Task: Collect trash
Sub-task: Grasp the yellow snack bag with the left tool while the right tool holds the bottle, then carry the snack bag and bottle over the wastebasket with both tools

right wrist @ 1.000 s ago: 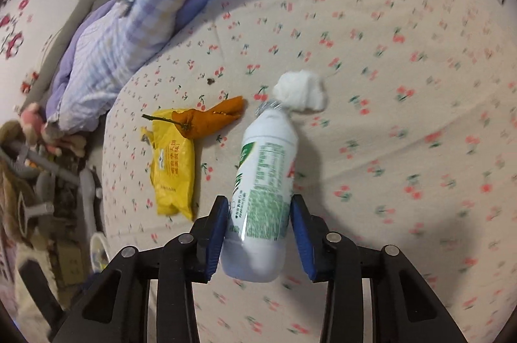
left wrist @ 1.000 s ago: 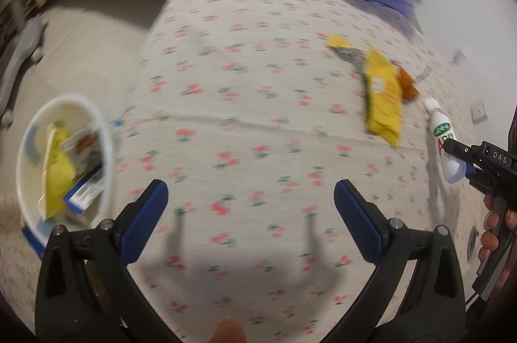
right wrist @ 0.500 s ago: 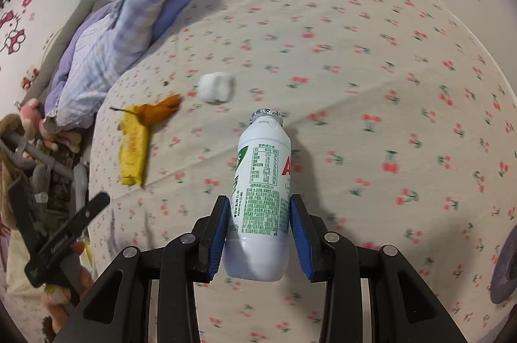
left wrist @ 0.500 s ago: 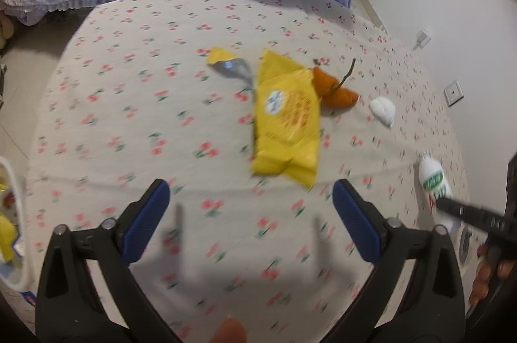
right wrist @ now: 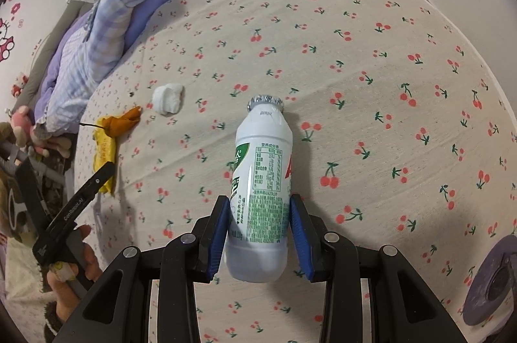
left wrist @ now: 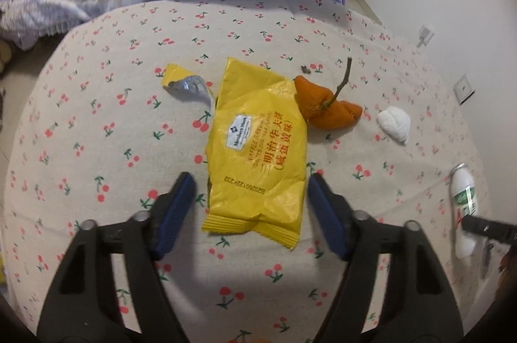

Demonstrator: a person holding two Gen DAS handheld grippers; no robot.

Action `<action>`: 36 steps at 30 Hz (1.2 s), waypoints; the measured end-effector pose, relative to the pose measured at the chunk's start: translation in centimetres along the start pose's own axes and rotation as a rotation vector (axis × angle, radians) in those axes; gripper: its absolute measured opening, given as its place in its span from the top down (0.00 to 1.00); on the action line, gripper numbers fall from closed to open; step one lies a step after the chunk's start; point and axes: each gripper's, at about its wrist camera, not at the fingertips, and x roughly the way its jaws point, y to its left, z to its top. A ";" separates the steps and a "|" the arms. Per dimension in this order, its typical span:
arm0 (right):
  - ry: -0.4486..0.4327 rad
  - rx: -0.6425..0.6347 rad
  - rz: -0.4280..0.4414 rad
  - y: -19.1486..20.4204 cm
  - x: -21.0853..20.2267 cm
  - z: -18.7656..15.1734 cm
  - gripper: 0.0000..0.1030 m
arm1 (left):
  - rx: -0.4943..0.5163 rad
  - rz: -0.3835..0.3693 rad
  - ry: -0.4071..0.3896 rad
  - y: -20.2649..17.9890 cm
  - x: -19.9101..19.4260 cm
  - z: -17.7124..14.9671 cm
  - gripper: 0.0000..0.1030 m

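Left gripper (left wrist: pixel 250 200) is closing w/ blue pads either side of crinkly yellow foil packet (left wrist: pixel 258 155), not pressing yet, while right gripper (right wrist: pixel 260 228) is clamping smooth white plastic bottle (right wrist: pixel 261 181) beside it.

Bright, soft shadows, fisheye-warped edges.

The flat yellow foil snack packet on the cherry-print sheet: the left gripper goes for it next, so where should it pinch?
Across the flat yellow foil snack packet's near sealed end, from above. It lies flat, lengthwise between the closing left gripper's fingers, so its long edges should crumple inward.
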 end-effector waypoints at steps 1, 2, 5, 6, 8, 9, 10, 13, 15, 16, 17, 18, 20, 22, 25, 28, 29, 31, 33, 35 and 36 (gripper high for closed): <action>0.002 0.001 -0.001 -0.1 0.1 0.0 0.63 | 0.014 0.009 0.000 0.0 -0.1 0.0 0.40; 0.002 0.002 -0.003 -0.1 0.1 0.1 0.63 | 0.018 0.005 0.002 0.1 -0.1 -0.1 0.41; 0.000 -0.005 -0.001 0.2 -0.1 0.0 0.63 | 0.015 -0.004 0.015 0.4 -0.5 -0.3 0.48; 0.000 -0.008 0.003 0.4 -0.2 -0.1 0.63 | 0.016 -0.012 0.022 0.4 -0.6 -0.5 0.52; -0.001 -0.012 0.009 0.9 -0.3 -0.2 0.63 | 0.021 -0.033 0.039 0.5 -1.1 -0.8 0.58; -0.003 -0.016 0.014 1.2 -0.4 -0.3 0.63 | 0.023 -0.041 0.046 0.6 -1.4 -1.0 0.63; -0.003 -0.018 0.018 1.6 -0.5 -0.3 0.63 | 0.022 -0.047 0.055 0.7 -1.8 -1.2 0.63; -0.008 -0.036 0.028 2.7 -0.7 -0.5 0.63 | 0.008 -0.055 0.085 1.2 -2.6 -2.0 0.67; -0.007 -0.051 0.036 3.5 -0.8 -0.7 0.63 | -0.006 -0.057 0.105 1.7 -3.1 -2.7 0.69; -0.006 -0.059 0.041 4.0 -0.9 -0.9 0.63 | -0.014 -0.059 0.111 2.0 -3.5 -3.0 0.70; -0.004 -0.065 0.048 4.4 -0.9 -1.0 0.63 | -0.022 -0.058 0.116 2.4 -3.9 -3.4 0.73; -0.003 -0.068 0.052 4.8 -0.9 -1.2 0.63 | -0.034 -0.055 0.120 2.9 -4.4 -3.6 0.74; 0.000 -0.082 0.060 5.8 -0.9 -1.5 0.63 | -0.057 -0.054 0.131 3.8 -5.0 -4.1 0.76; 0.002 -0.101 0.066 6.9 -0.9 -1.9 0.63 | -0.079 -0.053 0.132 4.9 -5.8 -4.5 0.77; 0.006 -0.129 0.077 8.5 -0.8 -2.2 0.63 | -0.101 -0.038 0.126 6.8 -7.0 -5.0 0.79; 0.007 -0.159 0.085 10.4 -0.6 -2.2 0.63 | -0.139 -0.035 0.123 9.0 -8.1 -5.4 0.79; 0.008 -0.166 0.088 11.0 -0.6 -2.2 0.63 | -0.154 -0.033 0.122 9.7 -8.6 -5.5 0.79; 0.011 -0.186 0.098 12.4 -0.4 -2.3 0.63 | -0.185 -0.021 0.119 11.4 -9.4 -5.6 0.79; 0.013 -0.211 0.106 14.0 -0.3 -2.5 0.63 | -0.220 -0.015 0.119 13.1 -10.2 -5.9 0.79; 0.016 -0.241 0.115 15.8 0.0 -2.9 0.63 | -0.259 -0.003 0.124 15.2 -11.1 -6.1 0.79; 0.019 -0.253 0.119 16.6 0.2 -3.1 0.63 | -0.271 0.001 0.125 16.0 -11.4 -6.3 0.79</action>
